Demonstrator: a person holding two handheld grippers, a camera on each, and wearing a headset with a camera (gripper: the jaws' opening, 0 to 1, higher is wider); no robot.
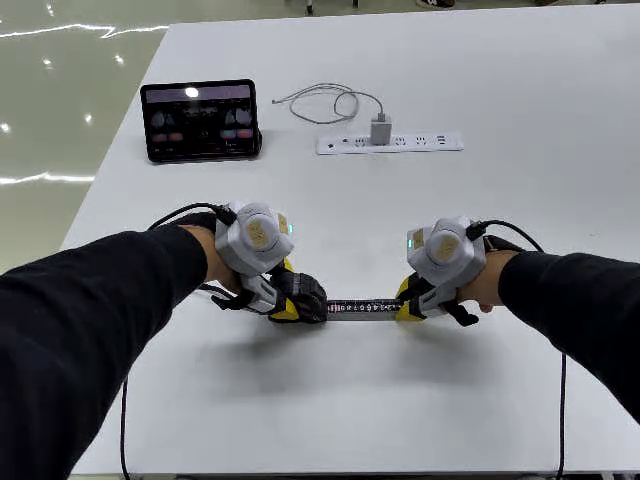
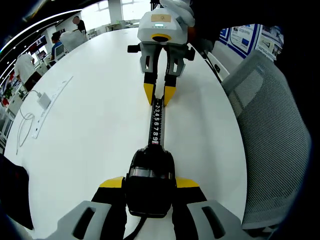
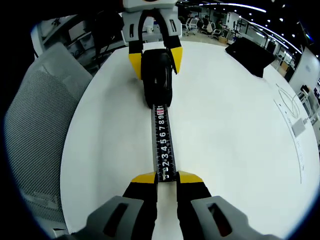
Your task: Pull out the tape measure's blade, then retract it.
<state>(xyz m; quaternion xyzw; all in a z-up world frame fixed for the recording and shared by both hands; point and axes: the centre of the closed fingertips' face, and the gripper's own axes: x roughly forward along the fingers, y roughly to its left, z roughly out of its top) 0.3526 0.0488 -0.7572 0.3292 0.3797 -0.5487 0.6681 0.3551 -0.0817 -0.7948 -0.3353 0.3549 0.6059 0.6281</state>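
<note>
Between the left gripper [image 2: 150, 183] fingers [image 2: 112, 183], which are closed against both flanks of it, sits the black tape measure case [image 2: 151, 167]. It rests on the white tabletop [image 1: 450, 210] with its mouth toward 12 o'clock in the left gripper view. Right gripper [image 3: 166, 177] fingers [image 3: 142, 178] are pinched together on the free end of the blade [image 3: 162, 137], with no gap visible between them. From the head view, the case lies at the 9 o'clock end of the blade and the right gripper at the 3 o'clock end. The blade runs straight and low between them; contact with the tabletop cannot be confirmed. A short run of printed numerals is exposed. Assessment: extension is begun but modest, and whether more draw is intended cannot be determined. Retraction is not done, the blade being out and held at its tip. Outstanding: complete the pull, then let the blade return into the case under control. Well apart from the work, a tablet [image 1: 200, 120] stands toward 11 o'clock, and a power strip [image 1: 420, 143] with charger [image 1: 381, 130] and cable [image 1: 320, 100] lies toward 12 o'clock.
</note>
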